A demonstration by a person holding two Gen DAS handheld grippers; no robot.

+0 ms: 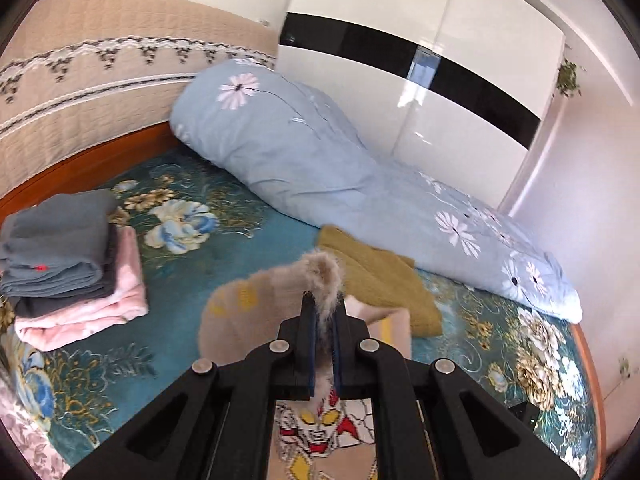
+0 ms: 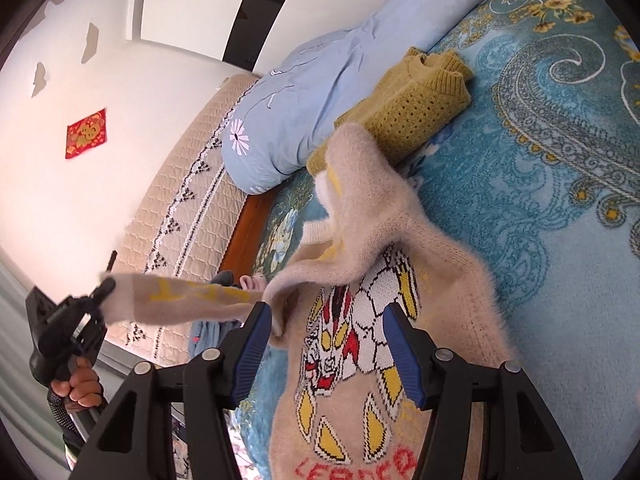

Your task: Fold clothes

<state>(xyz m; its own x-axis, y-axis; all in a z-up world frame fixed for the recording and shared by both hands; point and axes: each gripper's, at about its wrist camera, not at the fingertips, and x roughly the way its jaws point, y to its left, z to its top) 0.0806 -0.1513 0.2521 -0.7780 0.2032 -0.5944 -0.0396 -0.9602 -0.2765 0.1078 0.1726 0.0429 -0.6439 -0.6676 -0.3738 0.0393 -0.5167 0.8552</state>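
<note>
**Sleeve lifted, grip thin**

The sweater lies on the bed under the spread right claw. Its sleeve is pinched by the closed left claw and held up. The fuzzy cuff could slip, or the body be dragged askew. Red letters near the hem are only partly readable.

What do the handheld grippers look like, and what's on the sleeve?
Both the left gripper and right gripper have matte black angular linkage arms with silver round pivot pins and blue ribbed finger pads. No cables visible. The sleeve is dark with small pale dots.
</note>
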